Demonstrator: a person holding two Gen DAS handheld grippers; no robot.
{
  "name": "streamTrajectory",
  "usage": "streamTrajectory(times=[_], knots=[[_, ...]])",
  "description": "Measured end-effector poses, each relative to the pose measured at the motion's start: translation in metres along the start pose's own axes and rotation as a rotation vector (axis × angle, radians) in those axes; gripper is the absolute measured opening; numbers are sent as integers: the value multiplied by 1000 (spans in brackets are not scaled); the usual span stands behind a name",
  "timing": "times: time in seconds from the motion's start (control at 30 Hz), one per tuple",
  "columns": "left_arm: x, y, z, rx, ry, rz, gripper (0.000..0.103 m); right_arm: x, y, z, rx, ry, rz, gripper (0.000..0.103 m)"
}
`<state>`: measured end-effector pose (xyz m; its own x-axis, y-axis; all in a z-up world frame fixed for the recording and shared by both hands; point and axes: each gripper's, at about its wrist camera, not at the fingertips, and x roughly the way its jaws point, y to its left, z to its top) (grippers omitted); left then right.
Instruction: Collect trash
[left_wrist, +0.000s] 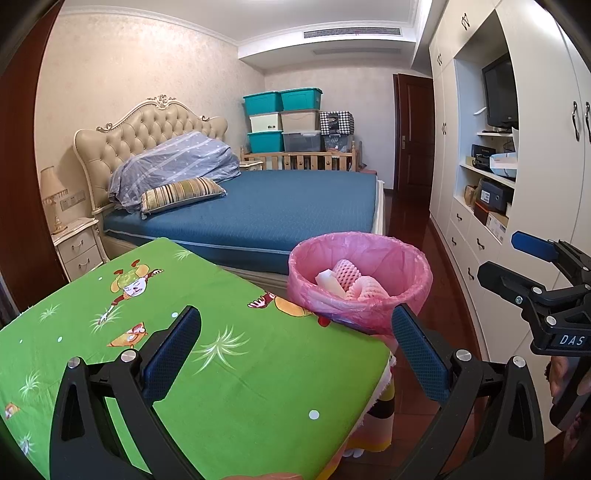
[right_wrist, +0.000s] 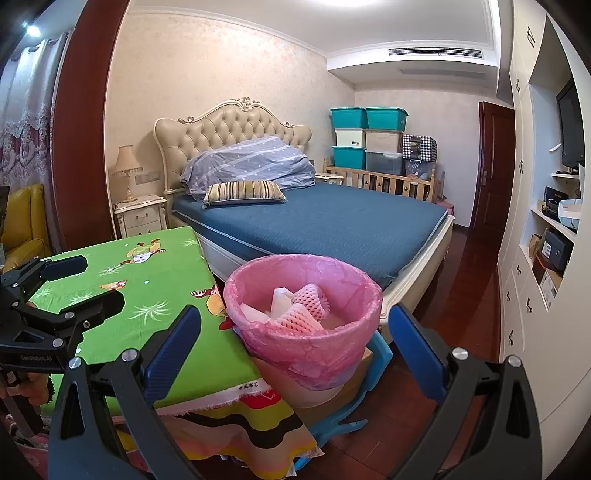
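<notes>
Standing upright beside the green-clothed table, mouth up: pink-lined bin holding foam netting. Ahead of left gripper and right gripper, both wide apart, empty.

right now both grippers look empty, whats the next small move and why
Probably pull both back and sweep the view for leftover trash. The left gripper and right gripper are open with nothing between the fingers, the green tablecloth shows no loose trash, and the foam fruit nets already lie in the pink-lined bin.
</notes>
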<state>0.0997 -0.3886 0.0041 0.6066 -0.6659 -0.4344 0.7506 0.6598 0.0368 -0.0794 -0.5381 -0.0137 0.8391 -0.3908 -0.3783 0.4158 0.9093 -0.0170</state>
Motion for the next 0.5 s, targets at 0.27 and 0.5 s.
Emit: streamTrajectory(times=[0.27, 0.5], knots=[[0, 0, 0, -1, 0, -1, 97, 0, 1, 0, 1, 1, -1, 99], [0, -1, -1, 0, 0, -2, 97, 0, 0, 0, 2, -2, 1, 99]])
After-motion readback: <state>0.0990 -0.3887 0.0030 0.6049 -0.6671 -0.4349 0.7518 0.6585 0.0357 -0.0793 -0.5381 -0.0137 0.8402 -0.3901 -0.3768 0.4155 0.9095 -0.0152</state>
